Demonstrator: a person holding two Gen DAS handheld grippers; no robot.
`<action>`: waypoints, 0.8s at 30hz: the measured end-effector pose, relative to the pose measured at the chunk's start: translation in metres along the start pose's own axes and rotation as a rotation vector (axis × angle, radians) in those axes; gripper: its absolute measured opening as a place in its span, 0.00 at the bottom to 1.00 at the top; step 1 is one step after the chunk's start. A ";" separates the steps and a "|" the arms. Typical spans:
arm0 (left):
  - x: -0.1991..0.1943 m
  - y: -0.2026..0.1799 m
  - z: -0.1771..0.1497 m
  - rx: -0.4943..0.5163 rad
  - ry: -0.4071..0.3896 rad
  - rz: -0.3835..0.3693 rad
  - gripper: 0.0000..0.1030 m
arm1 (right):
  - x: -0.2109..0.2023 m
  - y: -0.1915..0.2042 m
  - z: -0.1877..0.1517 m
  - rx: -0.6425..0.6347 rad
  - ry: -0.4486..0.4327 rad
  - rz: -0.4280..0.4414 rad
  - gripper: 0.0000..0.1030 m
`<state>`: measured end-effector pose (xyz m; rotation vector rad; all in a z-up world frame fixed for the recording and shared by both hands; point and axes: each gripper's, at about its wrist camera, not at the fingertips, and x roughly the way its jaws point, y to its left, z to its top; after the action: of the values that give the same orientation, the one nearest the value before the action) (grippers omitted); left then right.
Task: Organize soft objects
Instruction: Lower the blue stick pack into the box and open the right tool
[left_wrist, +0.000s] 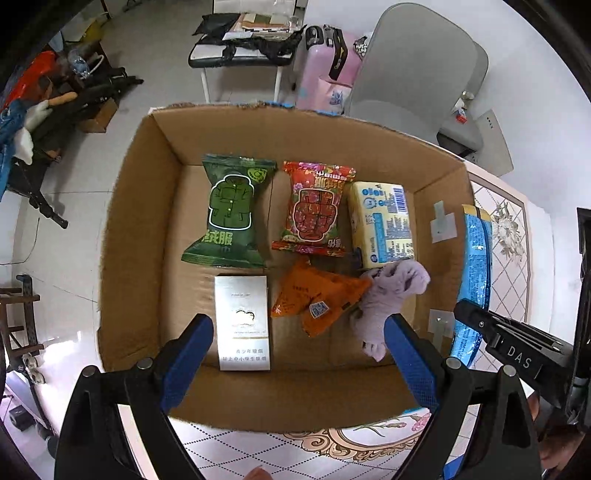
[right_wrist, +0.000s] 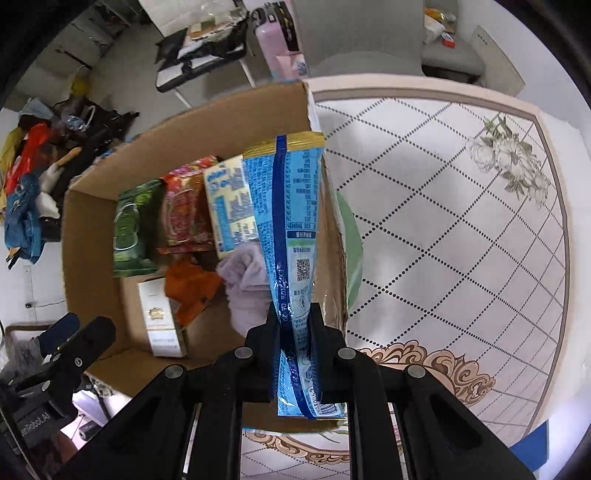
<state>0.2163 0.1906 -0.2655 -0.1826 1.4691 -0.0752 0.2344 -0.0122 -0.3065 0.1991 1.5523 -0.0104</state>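
- Between the right gripper's (right_wrist: 295, 343) closed jaws hangs a blue snack packet (right_wrist: 286, 221), pinched near one end; its long free end dangles over the right wall of the cardboard box (right_wrist: 92, 236).
- That thin pinch on slick film could slip, I judge, and the packet would then fall on the box wall or outside it on the patterned tablecloth (right_wrist: 443, 221).
- If lowered as it hangs, the free end may catch the box's rim and fold.
- Inside the box, the near right corner holds a lilac plush (left_wrist: 388, 295) (beside an orange pouch (left_wrist: 317, 299)), so the packet may land on top and sit crooked.
- Above the box's near edge, the left gripper (left_wrist: 299, 354) stands wide open, holding nothing; it could knock the white carton (left_wrist: 242, 321) below it.
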 end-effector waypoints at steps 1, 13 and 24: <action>0.002 0.001 0.000 -0.003 0.002 -0.002 0.92 | 0.004 -0.002 0.002 0.005 0.004 -0.001 0.14; 0.001 0.002 0.007 0.020 -0.009 0.010 0.92 | 0.009 0.006 0.005 -0.001 0.034 -0.037 0.32; -0.029 0.008 0.001 0.028 -0.064 0.060 0.92 | -0.029 0.034 -0.008 -0.103 -0.056 -0.100 0.85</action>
<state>0.2139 0.2031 -0.2381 -0.1171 1.4080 -0.0409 0.2304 0.0190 -0.2741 0.0392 1.5019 -0.0145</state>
